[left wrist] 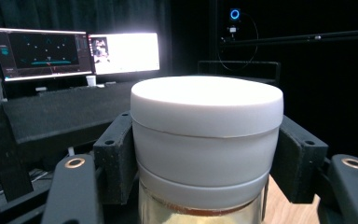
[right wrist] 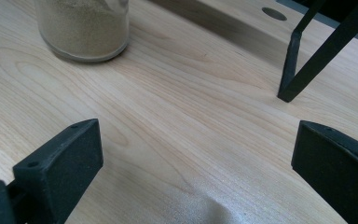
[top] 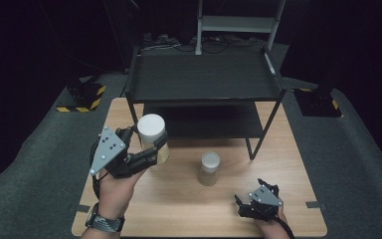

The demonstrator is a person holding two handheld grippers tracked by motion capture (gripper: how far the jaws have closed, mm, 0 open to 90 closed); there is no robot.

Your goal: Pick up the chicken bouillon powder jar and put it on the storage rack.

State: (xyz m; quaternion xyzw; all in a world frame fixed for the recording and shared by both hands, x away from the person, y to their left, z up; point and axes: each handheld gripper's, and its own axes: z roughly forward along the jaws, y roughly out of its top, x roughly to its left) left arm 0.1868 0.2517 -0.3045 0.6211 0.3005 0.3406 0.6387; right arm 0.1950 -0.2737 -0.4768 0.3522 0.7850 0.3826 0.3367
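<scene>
A jar with a wide white lid (top: 151, 128) and pale yellowish contents is lifted off the wooden table (top: 179, 209), in front of the shelf's left leg. My left gripper (top: 150, 147) is shut on it, and in the left gripper view the black pads (left wrist: 116, 158) press both sides of the lid of the jar (left wrist: 207, 135). A second, smaller jar (top: 209, 169) of sandy powder stands mid-table, and the right gripper view has this jar (right wrist: 84, 28) at its top left. My right gripper (top: 250, 195) rests low near the table's front right, its jaws open wide (right wrist: 196, 158) over bare wood.
A black two-level shelf rack (top: 204, 74) stands on the far half of the table; one thin leg (right wrist: 303, 65) comes down ahead of my right gripper. Lit monitors (left wrist: 74, 51) sit behind the rack. Grey floor surrounds the table.
</scene>
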